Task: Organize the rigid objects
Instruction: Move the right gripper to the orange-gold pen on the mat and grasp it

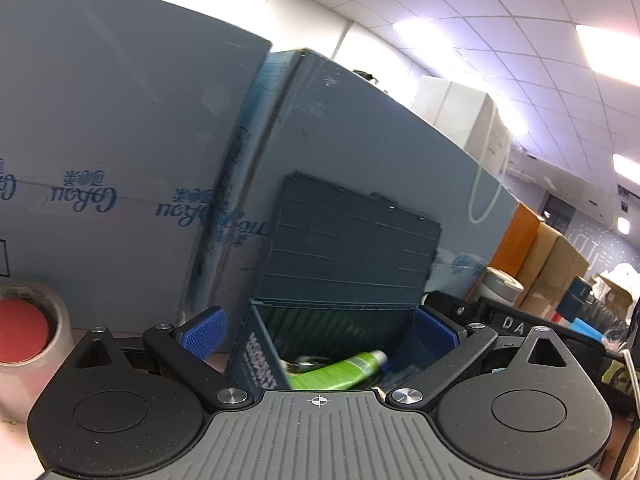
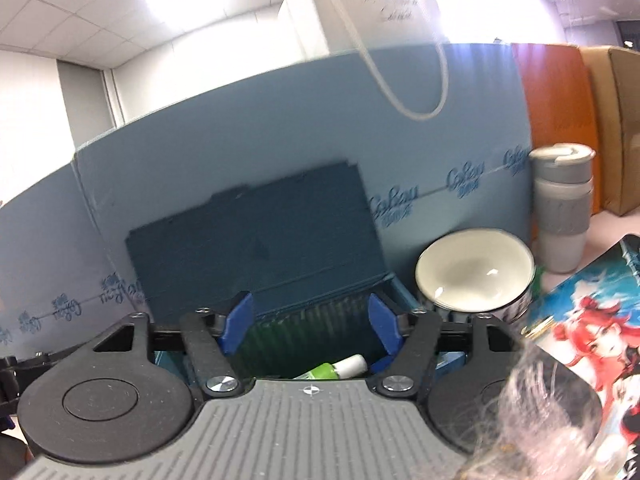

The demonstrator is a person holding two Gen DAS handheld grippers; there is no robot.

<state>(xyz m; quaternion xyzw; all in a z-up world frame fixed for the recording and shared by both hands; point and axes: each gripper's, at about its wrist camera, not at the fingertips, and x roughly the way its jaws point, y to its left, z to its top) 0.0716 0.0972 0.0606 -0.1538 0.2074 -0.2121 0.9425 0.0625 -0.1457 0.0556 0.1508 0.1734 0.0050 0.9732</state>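
Both my grippers, left (image 1: 320, 334) and right (image 2: 311, 322), have jaws apart, nothing clamped. The green bottle (image 2: 320, 371) lies in the blue box (image 1: 256, 360) below the right jaws.

On the blue foam board (image 2: 280, 120) behind my bin I can read a script logo, "Cofau" or close to it, repeated along a thin printed line, with small Chinese characters under each that are too small to make out; from my left camera the same print on the board stands upside down. The dark blue bin (image 1: 256, 356) carries white block lettering on its side wall, blurred beyond reading. On the black device (image 1: 516, 324) to the right I can make out the letters "DA". The white paper bag (image 2: 392, 12) has faint script I cannot read
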